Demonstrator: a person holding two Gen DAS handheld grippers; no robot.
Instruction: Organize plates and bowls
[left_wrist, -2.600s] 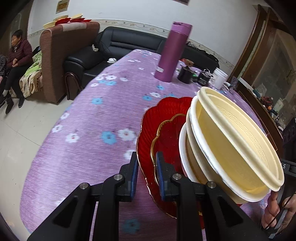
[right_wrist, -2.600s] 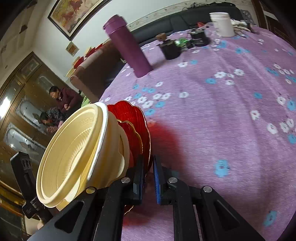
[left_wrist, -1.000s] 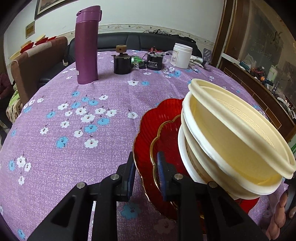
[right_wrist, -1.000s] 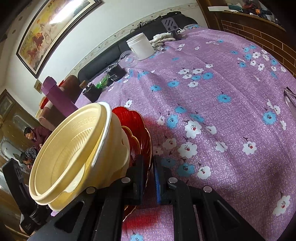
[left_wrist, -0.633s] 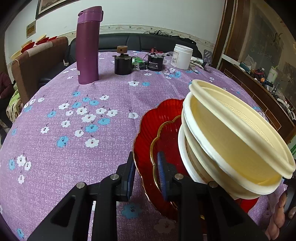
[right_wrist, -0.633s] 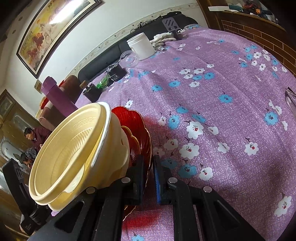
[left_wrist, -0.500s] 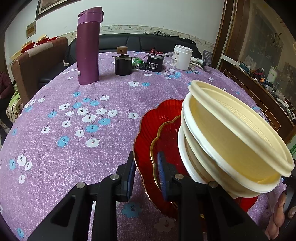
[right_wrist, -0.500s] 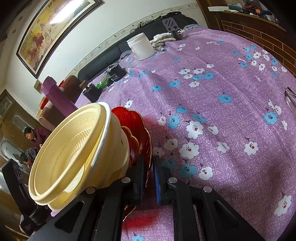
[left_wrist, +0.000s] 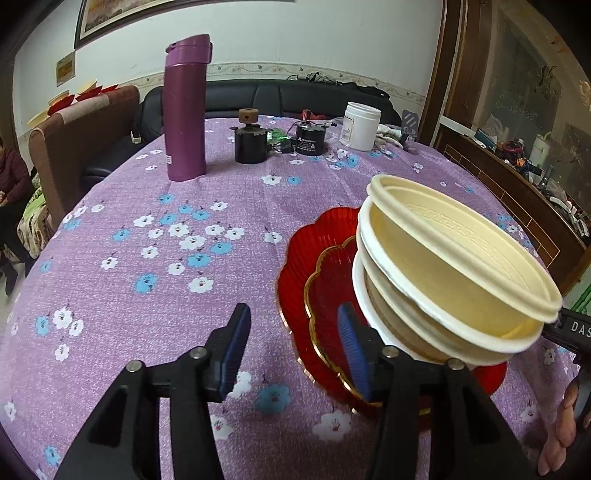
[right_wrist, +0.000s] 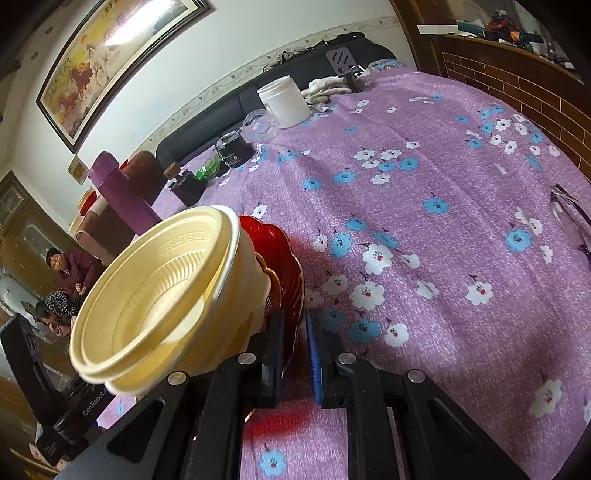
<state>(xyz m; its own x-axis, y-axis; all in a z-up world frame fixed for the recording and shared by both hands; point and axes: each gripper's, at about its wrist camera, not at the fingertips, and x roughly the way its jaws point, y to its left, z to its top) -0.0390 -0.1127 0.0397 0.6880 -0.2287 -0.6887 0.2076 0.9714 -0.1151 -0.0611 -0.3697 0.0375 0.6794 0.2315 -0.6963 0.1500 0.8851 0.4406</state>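
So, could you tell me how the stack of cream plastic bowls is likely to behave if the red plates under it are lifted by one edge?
The stack of cream plastic bowls looks thin-walled, so probably light. It already leans on the red scalloped plates, so it may well slide or tip. With the left tool just opened and only the right tool pinching the plate rim, the plates would probably sag.

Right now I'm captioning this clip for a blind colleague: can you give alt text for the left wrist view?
The left gripper, jaws just opened, frames the rim of two stacked red plates carrying nested cream bowls, tilted above a purple flowered tablecloth. Behind stand a purple flask, a black jar and a white tub.
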